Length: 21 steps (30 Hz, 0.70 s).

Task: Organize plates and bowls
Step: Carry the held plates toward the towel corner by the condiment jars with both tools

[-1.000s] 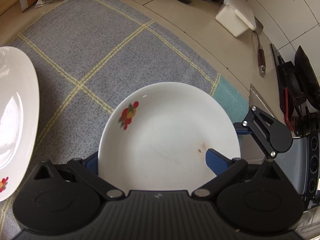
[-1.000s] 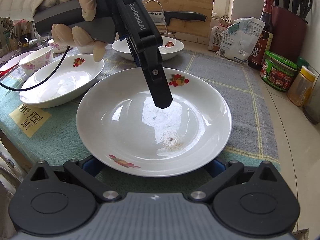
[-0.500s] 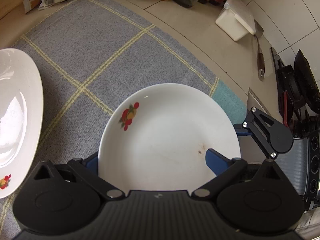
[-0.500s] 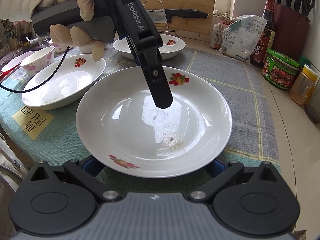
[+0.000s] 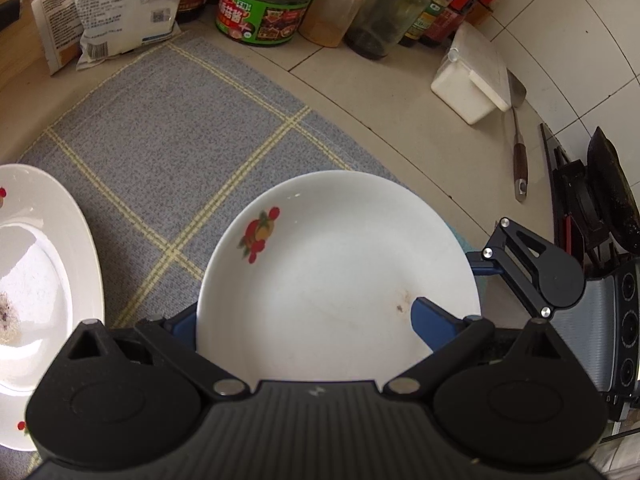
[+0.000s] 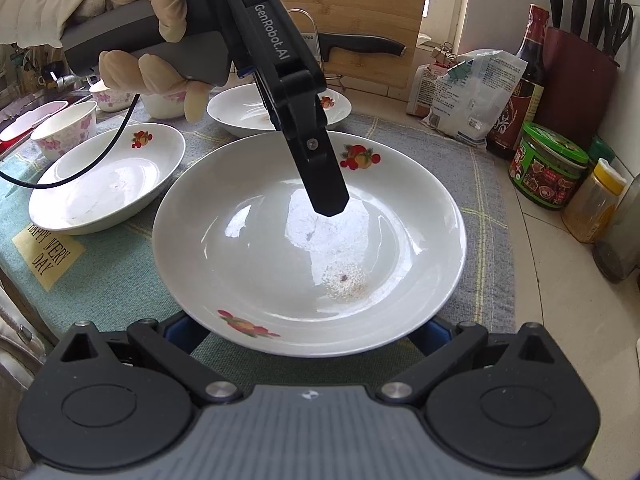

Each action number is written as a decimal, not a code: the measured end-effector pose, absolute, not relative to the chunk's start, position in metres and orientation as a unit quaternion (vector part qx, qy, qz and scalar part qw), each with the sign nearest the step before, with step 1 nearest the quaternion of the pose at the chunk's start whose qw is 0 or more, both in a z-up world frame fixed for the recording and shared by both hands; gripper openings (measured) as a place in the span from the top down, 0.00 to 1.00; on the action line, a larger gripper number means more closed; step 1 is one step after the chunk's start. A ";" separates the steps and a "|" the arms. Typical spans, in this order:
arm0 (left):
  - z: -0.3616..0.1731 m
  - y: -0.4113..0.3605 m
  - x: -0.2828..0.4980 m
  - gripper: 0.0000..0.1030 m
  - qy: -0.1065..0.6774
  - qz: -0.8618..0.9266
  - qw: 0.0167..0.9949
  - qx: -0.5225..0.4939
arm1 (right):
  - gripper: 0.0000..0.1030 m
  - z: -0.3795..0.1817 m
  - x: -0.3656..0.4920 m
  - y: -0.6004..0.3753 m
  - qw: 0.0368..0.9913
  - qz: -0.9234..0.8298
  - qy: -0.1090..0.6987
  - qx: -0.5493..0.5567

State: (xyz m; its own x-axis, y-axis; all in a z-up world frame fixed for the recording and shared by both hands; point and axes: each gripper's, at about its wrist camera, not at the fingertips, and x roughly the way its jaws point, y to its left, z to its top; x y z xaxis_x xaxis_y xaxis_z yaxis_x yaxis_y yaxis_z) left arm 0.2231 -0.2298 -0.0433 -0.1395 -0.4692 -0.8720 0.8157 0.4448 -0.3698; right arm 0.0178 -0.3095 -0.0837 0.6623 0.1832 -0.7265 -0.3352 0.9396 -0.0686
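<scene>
Plate [image 6: 280,248] with fruit prints sat over the grey checked mat [image 5: 160,140], near edge above the right gripper [image 6: 308,334]. Its fingers were spread wide beneath the rim, not clamped. Left gripper [image 6: 328,200], in a gloved hand [image 6: 152,40], pointed down into the plate. Its fingers were also wide apart: one blue pad [image 5: 432,316] over the inside, the other mostly hidden behind the rim. Second plate [image 6: 104,184] lay just beside, to the left.

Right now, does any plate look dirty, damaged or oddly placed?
The large plate has a patch of brownish residue with a dark speck in its well, so it looks unwashed. The neighbouring plate also looks smeared. No cracks or chips are visible.
</scene>
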 end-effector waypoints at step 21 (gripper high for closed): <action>-0.056 -0.278 0.275 0.03 0.542 -0.506 0.653 0.151 | 0.00 -0.093 0.075 -0.351 0.905 0.127 0.393 -0.102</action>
State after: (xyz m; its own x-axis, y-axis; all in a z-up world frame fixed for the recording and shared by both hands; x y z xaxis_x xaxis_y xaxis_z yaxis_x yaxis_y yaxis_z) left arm 0.2753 -0.2779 -0.0564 -0.1013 -0.4974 -0.8616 0.8256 0.4412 -0.3517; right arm 0.0752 -0.3509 -0.0926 0.6595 0.1504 -0.7365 -0.3103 0.9469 -0.0845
